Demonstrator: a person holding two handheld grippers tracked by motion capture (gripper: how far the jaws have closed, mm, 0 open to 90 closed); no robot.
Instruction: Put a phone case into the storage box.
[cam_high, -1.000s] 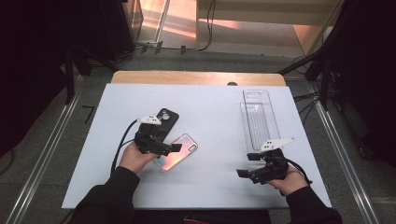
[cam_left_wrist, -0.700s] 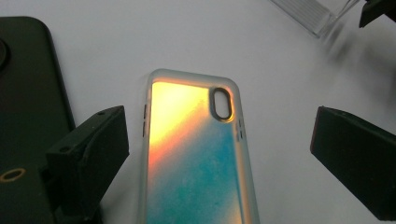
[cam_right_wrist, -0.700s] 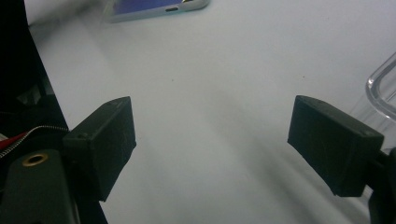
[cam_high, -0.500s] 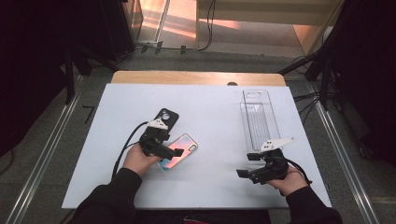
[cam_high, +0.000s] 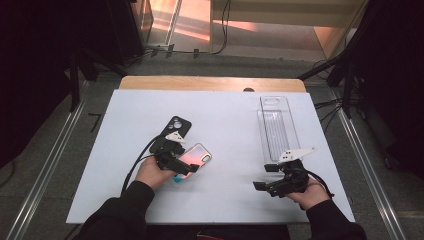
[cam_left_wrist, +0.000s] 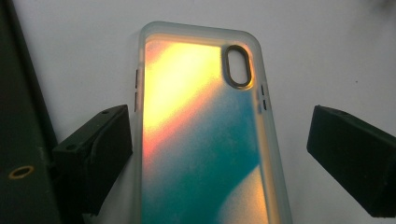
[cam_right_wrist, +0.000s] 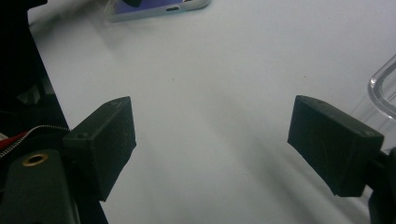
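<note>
Iridescent phone case (cam_left_wrist: 201, 140) flat on desk (cam_high: 225, 115), left of centre, toward near edge. Left gripper (cam_left_wrist: 219, 154) jaws spread astride it, not pinching. Likely light, thin, slick, slightly flexible; best pinched across long side rims. Right gripper (cam_right_wrist: 210, 140) jaws spread, empty.

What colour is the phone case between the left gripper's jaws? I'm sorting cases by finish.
Iridescent orange-yellow blending into teal, with a frosted rim: phone case, best in the left gripper view.
</note>
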